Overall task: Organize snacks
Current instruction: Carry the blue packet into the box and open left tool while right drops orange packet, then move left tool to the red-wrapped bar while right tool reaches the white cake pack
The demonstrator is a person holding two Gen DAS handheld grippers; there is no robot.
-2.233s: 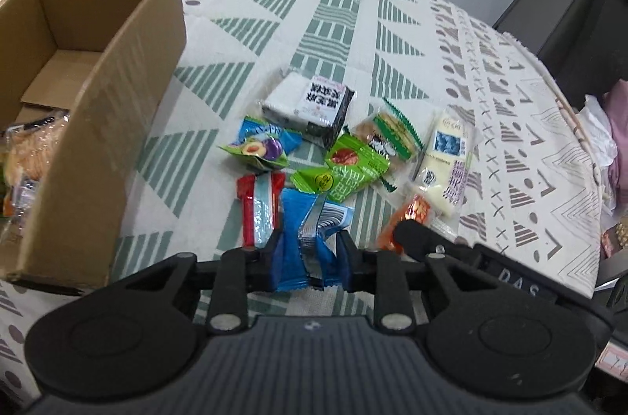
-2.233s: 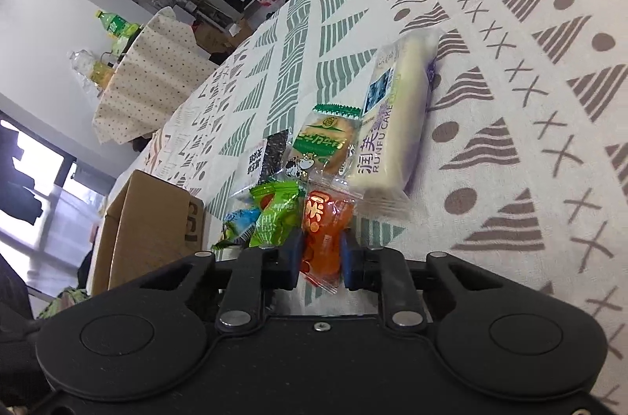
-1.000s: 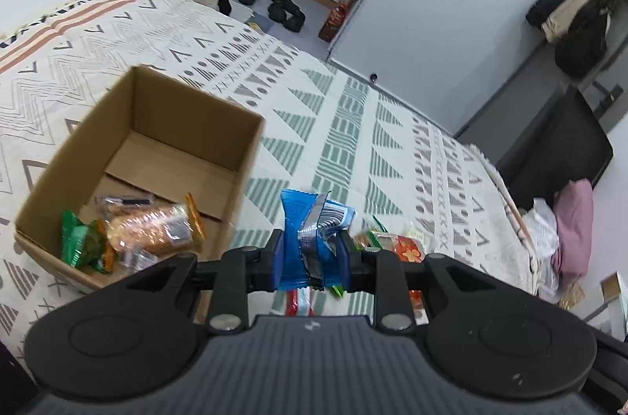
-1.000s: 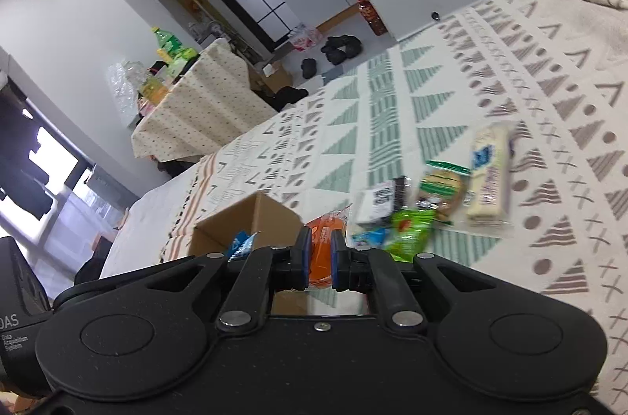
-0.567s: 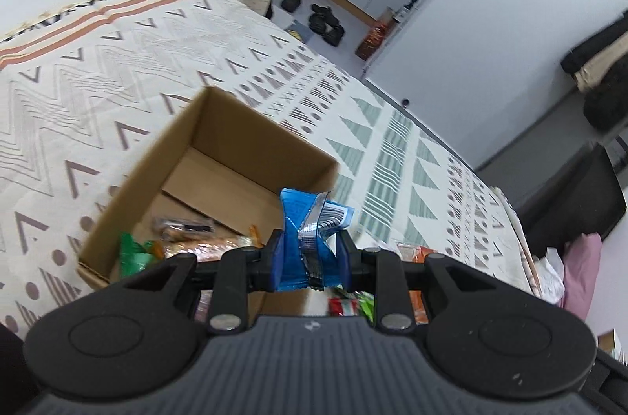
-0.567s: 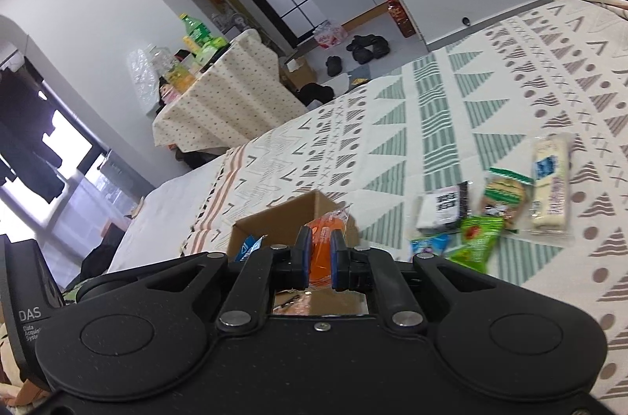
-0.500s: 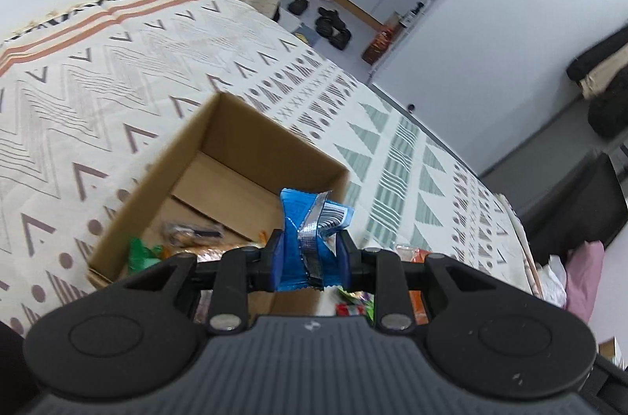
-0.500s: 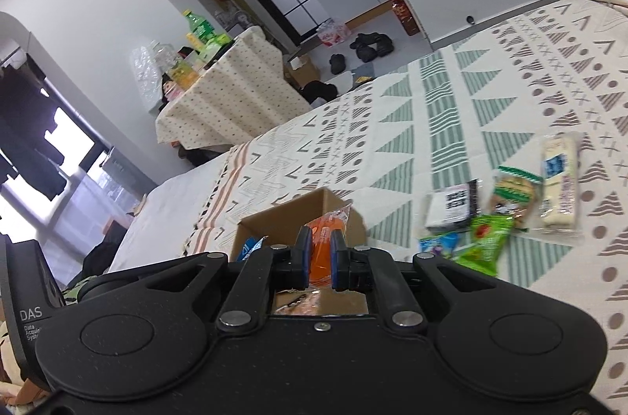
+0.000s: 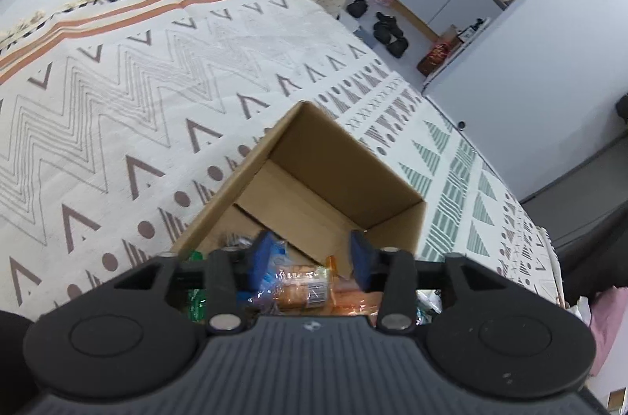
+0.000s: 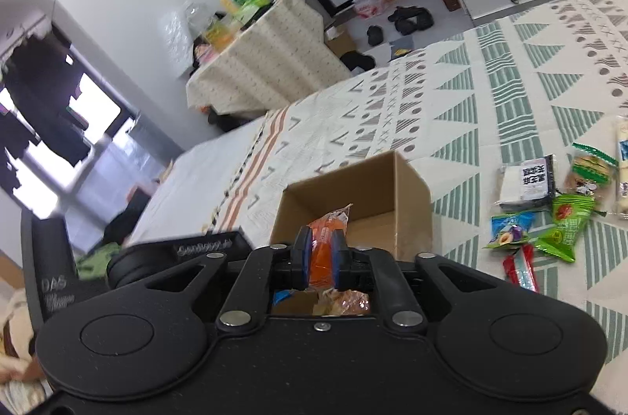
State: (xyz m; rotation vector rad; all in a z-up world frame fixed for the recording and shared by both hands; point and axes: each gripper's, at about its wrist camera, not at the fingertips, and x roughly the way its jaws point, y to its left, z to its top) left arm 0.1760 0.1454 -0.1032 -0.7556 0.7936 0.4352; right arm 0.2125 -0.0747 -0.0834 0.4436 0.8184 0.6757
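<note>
The blue packet clamped earlier is gone from the left gripper (image 9: 310,256), whose jaws are opening, empty, above the cardboard box (image 9: 396,219). The orange packet (image 10: 322,250) is seen between the opening jaws of the right gripper (image 10: 320,260), over the box. Loose snacks (image 10: 549,203) are left beside the box.

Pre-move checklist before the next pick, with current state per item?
1. Left gripper empty: ok, jaws opening, nothing between them.
2. Blue packet in cardboard box: ok, lying inside.
3. Right gripper above box: ok.
4. Orange packet released: not ok, jaws opening but packet between them.
5. Snacks left on tablecloth: ok, green packet and others waiting.
6. Box room: ok, far half bare.
</note>
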